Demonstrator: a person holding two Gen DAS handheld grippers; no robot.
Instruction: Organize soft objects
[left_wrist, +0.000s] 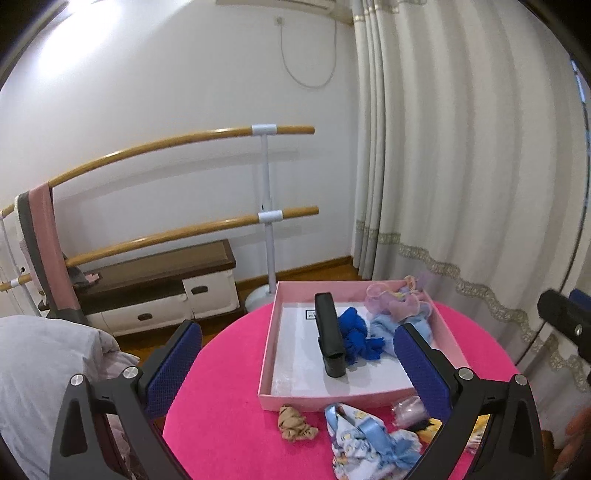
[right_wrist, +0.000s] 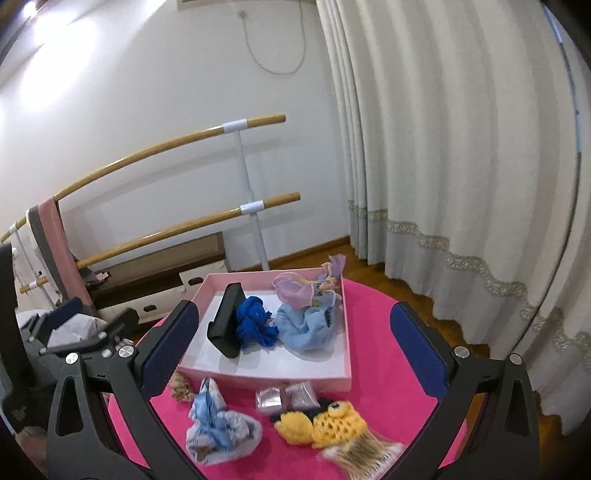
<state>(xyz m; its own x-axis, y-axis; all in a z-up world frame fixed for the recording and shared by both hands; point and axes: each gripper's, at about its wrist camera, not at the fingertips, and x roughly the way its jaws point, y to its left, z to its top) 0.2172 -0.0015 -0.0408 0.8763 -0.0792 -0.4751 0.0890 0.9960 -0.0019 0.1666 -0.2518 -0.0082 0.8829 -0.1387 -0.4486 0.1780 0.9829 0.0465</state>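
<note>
Left wrist view: both grippers are hovering wide apart, gripping nothing, over the pink table (left_wrist: 229, 406).
The pink box (left_wrist: 269, 325) is sitting at twelve o'clock, containing a blue cloth (left_wrist: 356, 341) and black case (left_wrist: 328, 332); at six o'clock, the patterned cloth (left_wrist: 365, 439), tan stocking (left_wrist: 295, 424) and yellow knit toy (right_wrist: 332, 424) are lying outside it.
</note>
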